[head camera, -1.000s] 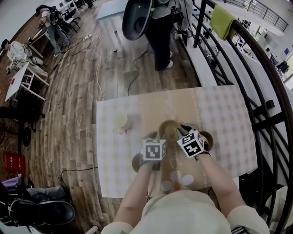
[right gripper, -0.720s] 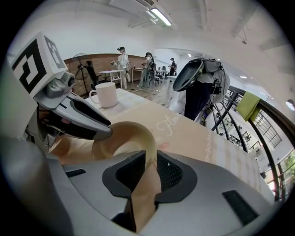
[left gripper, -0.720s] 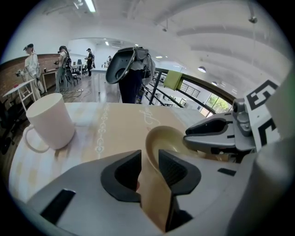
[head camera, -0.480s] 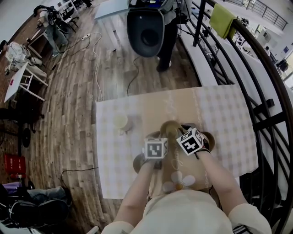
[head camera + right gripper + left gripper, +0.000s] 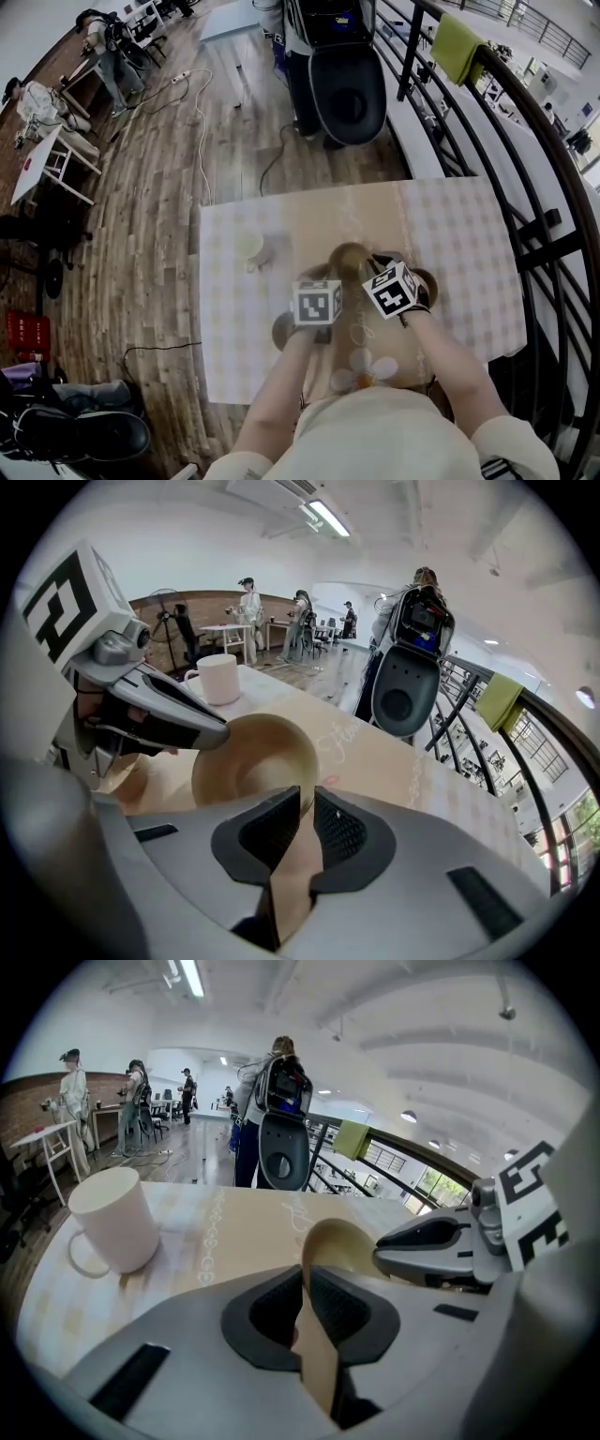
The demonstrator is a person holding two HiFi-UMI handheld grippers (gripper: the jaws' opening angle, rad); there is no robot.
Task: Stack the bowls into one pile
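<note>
Snugly between right fingers (image 5: 269,827), bowl rim (image 5: 251,761)

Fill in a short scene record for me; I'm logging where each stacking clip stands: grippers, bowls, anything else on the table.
left gripper: jaws closing, rim of the tan bowl between the pads
right gripper: jaws together on the same bowl's rim, on its other side
second bowl: beside the left arm, partly hidden
third bowl: beside the right gripper, partly hidden
white mug: upright, apart from the bowls, on the left of the table
pile: not yet formed
</note>
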